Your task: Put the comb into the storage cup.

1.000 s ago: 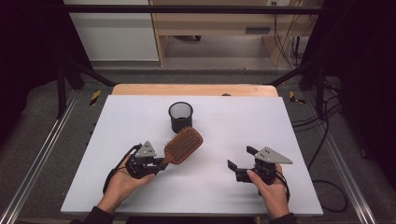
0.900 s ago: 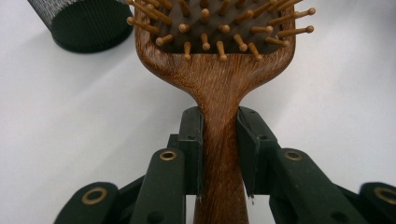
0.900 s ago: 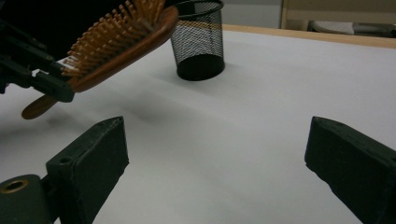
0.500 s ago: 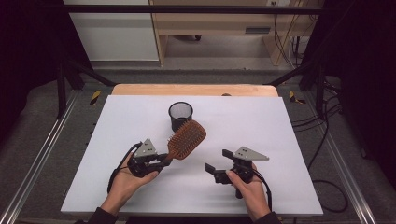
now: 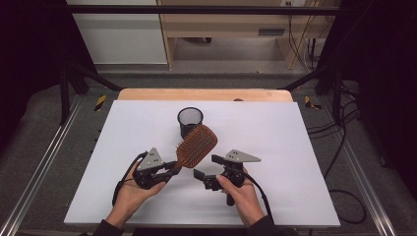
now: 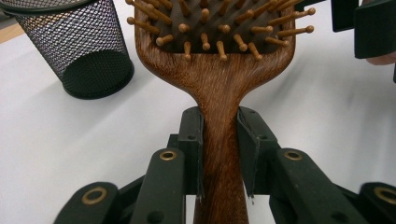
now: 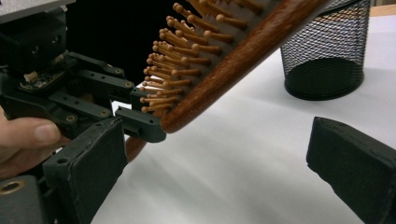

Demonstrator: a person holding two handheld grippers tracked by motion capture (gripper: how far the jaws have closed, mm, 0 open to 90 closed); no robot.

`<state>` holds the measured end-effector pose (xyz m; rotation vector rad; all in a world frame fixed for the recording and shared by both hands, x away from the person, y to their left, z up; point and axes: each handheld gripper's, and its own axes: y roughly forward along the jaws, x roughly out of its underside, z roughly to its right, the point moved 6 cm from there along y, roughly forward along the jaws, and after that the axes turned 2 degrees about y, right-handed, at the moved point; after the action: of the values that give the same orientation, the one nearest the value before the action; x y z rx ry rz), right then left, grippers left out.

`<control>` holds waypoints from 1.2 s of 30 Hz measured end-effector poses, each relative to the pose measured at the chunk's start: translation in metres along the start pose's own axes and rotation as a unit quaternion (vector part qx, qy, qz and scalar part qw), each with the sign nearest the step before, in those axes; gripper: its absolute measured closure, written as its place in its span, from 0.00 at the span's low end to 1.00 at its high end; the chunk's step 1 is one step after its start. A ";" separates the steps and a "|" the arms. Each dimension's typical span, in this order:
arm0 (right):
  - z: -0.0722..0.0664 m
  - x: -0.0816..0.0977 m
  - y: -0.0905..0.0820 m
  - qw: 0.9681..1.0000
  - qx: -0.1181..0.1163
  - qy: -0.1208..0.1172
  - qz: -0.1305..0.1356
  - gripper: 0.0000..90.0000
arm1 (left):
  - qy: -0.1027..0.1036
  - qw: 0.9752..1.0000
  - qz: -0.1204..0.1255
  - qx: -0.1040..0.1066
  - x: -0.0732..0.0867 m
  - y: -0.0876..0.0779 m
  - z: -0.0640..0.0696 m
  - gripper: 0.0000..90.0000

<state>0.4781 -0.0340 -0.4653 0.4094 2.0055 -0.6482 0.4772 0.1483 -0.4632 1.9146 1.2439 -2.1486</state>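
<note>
White covering lies over your table (image 5: 295, 147), with a strip of bare wood showing along the far edge. On it you have one wooden hairbrush (image 5: 196, 145), one black mesh cup (image 5: 190, 120), and two grippers, one in each of your hands.

Your left gripper (image 5: 169, 167) is pinching the hairbrush by its handle: in the left gripper view both pads press flat against the narrow wooden neck (image 6: 219, 140), just below where it widens into the paddle. The brush is lifted off the surface and tilted, head up and away from you, its pegs turned toward your left. Its head hangs just in front of the cup, which stands upright near the middle of the table's far half.

Your right gripper (image 5: 205, 167) sits just beside the brush, jaws spread wide with nothing between the pads; in the right gripper view the brush head crosses above them.

Beyond the table you have a grey floor, a pale cabinet, a wooden bench, and loose cables at the right. Metal rails run along both sides.
</note>
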 end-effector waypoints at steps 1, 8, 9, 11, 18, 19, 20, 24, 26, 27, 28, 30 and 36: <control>-0.001 -0.001 0.002 1.000 -0.001 0.003 0.000 0.05 | 0.002 1.000 0.003 -0.002 -0.001 0.000 0.000 0.80; -0.003 -0.005 0.004 1.000 -0.003 0.004 0.004 0.05 | 0.003 1.000 0.009 -0.004 -0.002 0.000 0.002 0.80; -0.003 -0.006 0.005 1.000 -0.003 0.003 0.004 0.05 | 0.002 1.000 0.009 -0.001 -0.002 0.001 0.003 0.80; -0.005 -0.008 0.006 1.000 -0.004 0.000 0.003 0.05 | 0.004 1.000 0.010 -0.001 -0.002 0.001 0.003 0.80; -0.006 -0.011 0.008 1.000 -0.006 0.004 0.003 0.06 | 0.007 1.000 0.013 -0.001 -0.003 0.001 0.006 0.80; -0.007 -0.012 0.009 1.000 -0.008 0.004 0.003 0.06 | 0.007 1.000 0.014 0.000 -0.003 0.002 0.006 0.80; -0.007 -0.012 0.009 1.000 -0.008 0.004 0.003 0.06 | 0.007 1.000 0.013 0.000 -0.003 0.002 0.006 0.80; -0.008 -0.017 0.012 1.000 -0.010 0.005 0.004 0.07 | 0.009 1.000 0.016 0.000 -0.004 0.003 0.008 0.80; -0.009 -0.018 0.013 1.000 -0.010 0.006 0.004 0.07 | 0.011 1.000 0.017 0.000 -0.004 0.003 0.009 0.80; -0.010 -0.021 0.014 1.000 -0.011 0.008 0.005 0.08 | 0.013 1.000 0.016 -0.001 -0.004 0.003 0.009 0.80; -0.010 -0.022 0.015 1.000 -0.012 0.008 0.006 0.09 | 0.014 1.000 0.015 -0.001 -0.004 0.003 0.009 0.80; -0.010 -0.023 0.015 1.000 -0.012 0.011 0.007 0.10 | 0.014 1.000 0.016 -0.002 -0.004 0.004 0.010 0.80; -0.011 -0.031 0.018 1.000 -0.013 0.018 0.012 0.18 | 0.019 1.000 0.015 -0.003 -0.004 0.005 0.011 0.80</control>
<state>0.4950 -0.0140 -0.4391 0.4311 2.0389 -0.6031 0.4711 0.1372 -0.4630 1.9684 1.2180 -2.1004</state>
